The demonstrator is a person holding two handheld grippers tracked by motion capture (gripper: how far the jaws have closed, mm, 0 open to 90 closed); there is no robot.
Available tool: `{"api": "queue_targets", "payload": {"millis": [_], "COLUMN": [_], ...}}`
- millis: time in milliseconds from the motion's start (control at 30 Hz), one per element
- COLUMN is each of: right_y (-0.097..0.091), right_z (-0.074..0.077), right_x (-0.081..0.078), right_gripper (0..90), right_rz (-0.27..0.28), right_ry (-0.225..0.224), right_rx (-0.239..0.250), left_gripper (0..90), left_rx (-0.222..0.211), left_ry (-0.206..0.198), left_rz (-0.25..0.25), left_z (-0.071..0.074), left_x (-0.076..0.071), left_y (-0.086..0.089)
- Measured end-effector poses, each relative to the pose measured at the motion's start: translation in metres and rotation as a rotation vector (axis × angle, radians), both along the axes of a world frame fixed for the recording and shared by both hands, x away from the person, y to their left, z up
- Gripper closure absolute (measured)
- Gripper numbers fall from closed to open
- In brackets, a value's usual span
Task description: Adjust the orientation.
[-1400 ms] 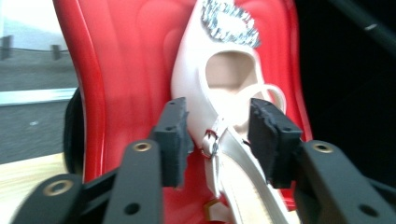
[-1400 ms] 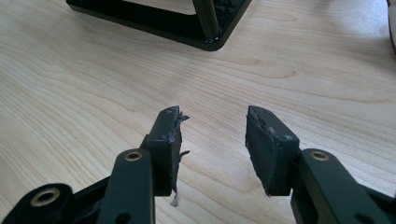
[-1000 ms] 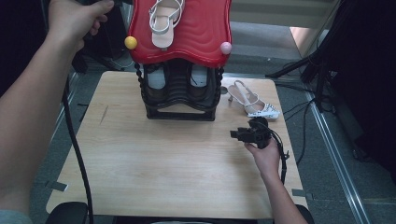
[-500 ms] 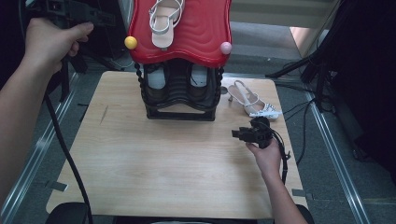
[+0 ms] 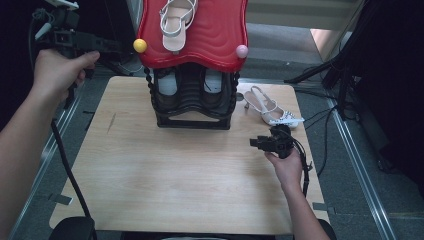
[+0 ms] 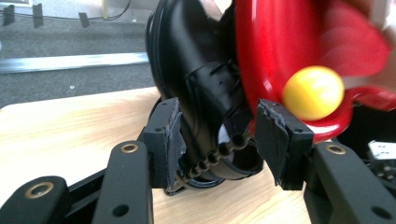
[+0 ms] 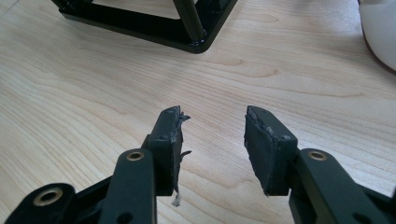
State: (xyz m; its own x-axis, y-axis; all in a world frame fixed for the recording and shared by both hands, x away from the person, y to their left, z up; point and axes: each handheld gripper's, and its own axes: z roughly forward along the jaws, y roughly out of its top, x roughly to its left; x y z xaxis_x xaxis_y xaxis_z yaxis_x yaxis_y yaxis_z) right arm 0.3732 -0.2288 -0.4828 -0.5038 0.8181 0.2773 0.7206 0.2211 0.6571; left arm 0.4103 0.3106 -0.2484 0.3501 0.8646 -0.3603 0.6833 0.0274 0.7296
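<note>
Two grippers are showing in the high view. The left gripper (image 5: 107, 47) is being held up off the table's far-left corner, its jaws pointing toward the red rack top (image 5: 210, 45). Its jaws have just been opening and are standing spread, with nothing pinched; in the left gripper view the black frame of the rack (image 6: 201, 84) and the yellow ball (image 6: 313, 92) are lying beyond the pads, not between them. That yellow ball (image 5: 140, 45) is sitting at the left corner of the red top, just beside the left gripper's tips, though contact cannot be told. A pink ball (image 5: 242, 50) is sitting at the opposite corner.

The right gripper (image 5: 256, 143) is resting low over the wooden table (image 5: 150, 180), right of centre, jaws pointing left. Its jaws have just been closing slightly yet are standing apart; in the right gripper view bare wood is showing between the worn pads (image 7: 170, 135).

One pale sandal (image 5: 176, 22) is lying on the red top, heel end toward the person. A second, white sandal (image 5: 272, 107) is lying on the table just right of the rack and near the right gripper, apart from it. The black rack base (image 5: 192, 122) is standing on the table's far middle.
</note>
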Motion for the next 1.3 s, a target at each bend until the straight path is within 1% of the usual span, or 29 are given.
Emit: {"api": "queue_targets", "payload": {"millis": [100,200,267,333,367,433,500,533,567,600,667,700,733,767,833,867,933,1067,1100,1167,1233,1267,1300], "right_y": [-0.001,-0.003,-0.004,-0.005,-0.006,-0.007,-0.008,-0.008,-0.008,-0.009,-0.01,-0.011,-0.012,-0.013,-0.013,-0.014,-0.014,-0.013,-0.014,-0.016,-0.018,-0.018,-0.018], "right_z": [0.001,0.001,0.001,0.001,0.001,0.0,0.0,0.0,0.0,0.0,0.001,0.001,0.0,0.001,0.001,0.001,0.003,0.009,0.009,0.007,0.005,0.004,0.004], "right_x": [0.002,0.003,0.004,0.005,0.005,0.005,0.006,0.006,0.006,0.006,0.006,0.007,0.007,0.008,0.009,0.01,0.011,0.015,0.016,0.019,0.022,0.024,0.027], "right_gripper": [59.7,62.0,64.6,66.9,67.3,68.7,69.9,70.2,71.3,72.6,73.9,74.4,75.0,75.2,76.5,77.4,78.6,79.9,80.4,80.9,81.6,81.7,82.0], "right_rz": [-0.008,-0.014,-0.017,-0.017,-0.019,-0.016,-0.02,-0.025,-0.027,-0.027,-0.036,-0.037,-0.045,-0.046,-0.056,-0.065,-0.072,-0.09,-0.093,-0.1,-0.109,-0.117,-0.121], "right_ry": [0.013,0.026,0.036,0.036,0.036,0.035,0.033,0.033,0.026,0.021,0.015,0.016,0.019,0.024,0.029,0.029,0.022,0.014,0.008,0.02,0.028,0.037,0.033], "right_rx": [0.01,0.016,0.02,0.03,0.031,0.025,0.02,0.02,0.015,0.01,0.006,0.008,0.004,-0.006,-0.012,-0.018,-0.011,-0.02,-0.016,0.007,-0.001,-0.015,-0.033], "left_gripper": [50.8,50.7,50.6,50.5,50.5,50.5,50.4,50.3,50.3,50.4,50.3,50.3,50.3,50.3,50.2,50.2,50.2,50.0,50.0,49.9,49.9,50.0,50.0], "left_rx": [-0.002,0.022,0.0,0.003,0.001,0.008,-0.003,0.001,0.008,0.007,-0.006,-0.007,-0.021,-0.026,-0.017,-0.005,0.001,-0.014,-0.013,-0.007,-0.012,-0.016,-0.02], "left_ry": [0.011,0.01,0.017,0.02,0.027,0.031,0.036,0.042,0.04,0.042,0.056,0.054,0.058,0.061,0.068,0.068,0.072,0.081,0.087,0.092,0.09,0.086,0.088], "left_rz": [-0.015,-0.019,-0.013,-0.013,-0.013,-0.012,-0.021,-0.028,-0.027,-0.031,-0.043,-0.044,-0.048,-0.049,-0.053,-0.055,-0.056,-0.063,-0.066,-0.07,-0.075,-0.07,-0.073], "left_z": [-0.014,-0.027,-0.036,-0.045,-0.049,-0.058,-0.066,-0.071,-0.075,-0.078,-0.086,-0.09,-0.094,-0.098,-0.104,-0.108,-0.114,-0.127,-0.13,-0.137,-0.142,-0.145,-0.148], "left_x": [-0.003,-0.007,-0.008,-0.011,-0.012,-0.014,-0.016,-0.018,-0.019,-0.02,-0.022,-0.023,-0.025,-0.026,-0.027,-0.027,-0.029,-0.031,-0.032,-0.033,-0.036,-0.038,-0.039], "left_y": [0.0,0.001,0.002,0.003,0.003,0.002,0.0,-0.001,-0.003,-0.003,-0.004,-0.005,-0.006,-0.007,-0.009,-0.01,-0.013,-0.017,-0.018,-0.021,-0.022,-0.022,-0.023]}}
